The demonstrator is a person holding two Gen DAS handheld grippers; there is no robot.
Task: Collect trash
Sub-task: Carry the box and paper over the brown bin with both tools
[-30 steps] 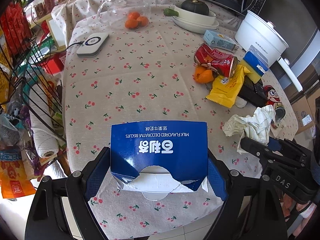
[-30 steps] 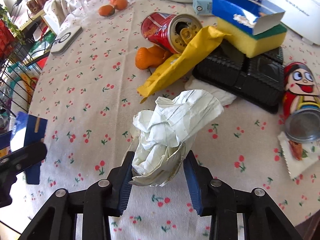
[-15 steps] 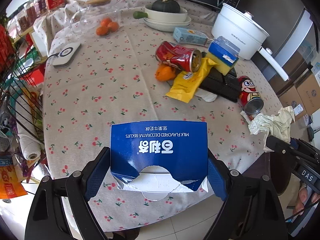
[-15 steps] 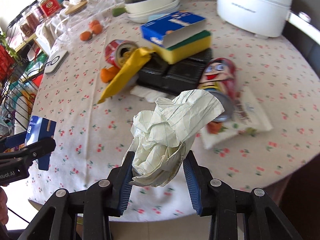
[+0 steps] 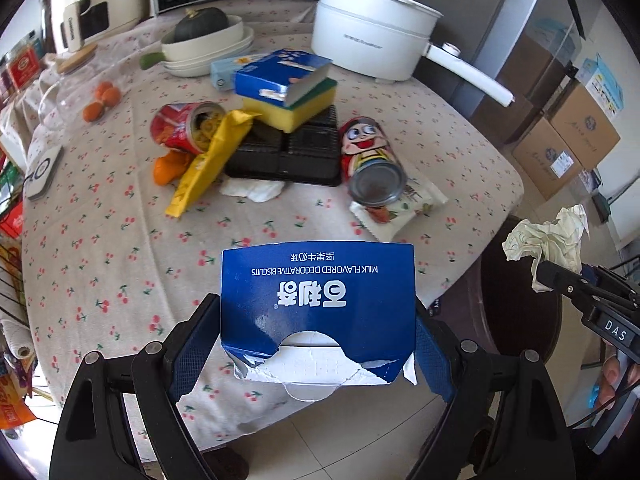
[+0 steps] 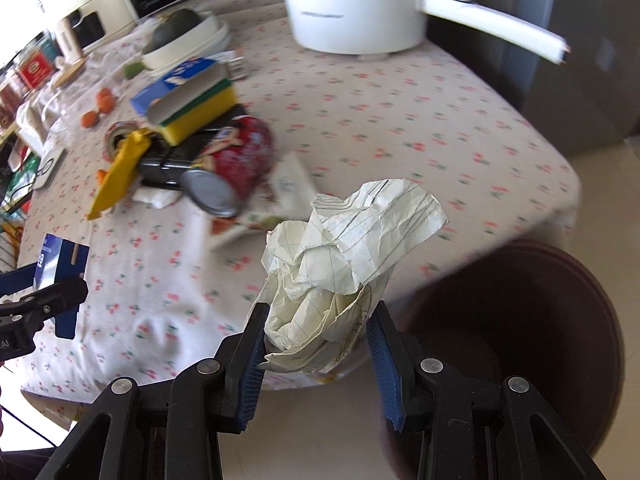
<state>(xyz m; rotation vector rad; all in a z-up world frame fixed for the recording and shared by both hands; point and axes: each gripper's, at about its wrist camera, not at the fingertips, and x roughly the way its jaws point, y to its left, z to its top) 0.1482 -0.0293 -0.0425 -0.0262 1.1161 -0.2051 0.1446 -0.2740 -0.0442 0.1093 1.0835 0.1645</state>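
Note:
My left gripper (image 5: 316,336) is shut on a torn blue biscuit box (image 5: 318,300), held over the table's front edge. My right gripper (image 6: 318,332) is shut on a crumpled ball of lined paper (image 6: 344,268); it also shows in the left wrist view (image 5: 548,240). The ball hangs off the table's right edge, above a dark brown round bin (image 6: 524,312). A trash pile stays on the table: a crushed red can (image 5: 188,124), a yellow wrapper (image 5: 208,164), a cartoon can (image 5: 372,160), a white wrapper (image 5: 404,208), a black tray (image 5: 296,152).
A white electric pot (image 5: 368,44) with a long handle stands at the back. A sponge and blue box (image 5: 288,88) sit on the black tray. A bowl with a squash (image 5: 208,40), oranges (image 5: 102,100) and a white device (image 5: 40,172) lie left. Cardboard boxes (image 5: 568,136) stand right.
Both grippers have swung right, away from the table's middle. The paper ball has moved from over the table to beyond its right edge, above the brown bin. Both grips are unchanged.

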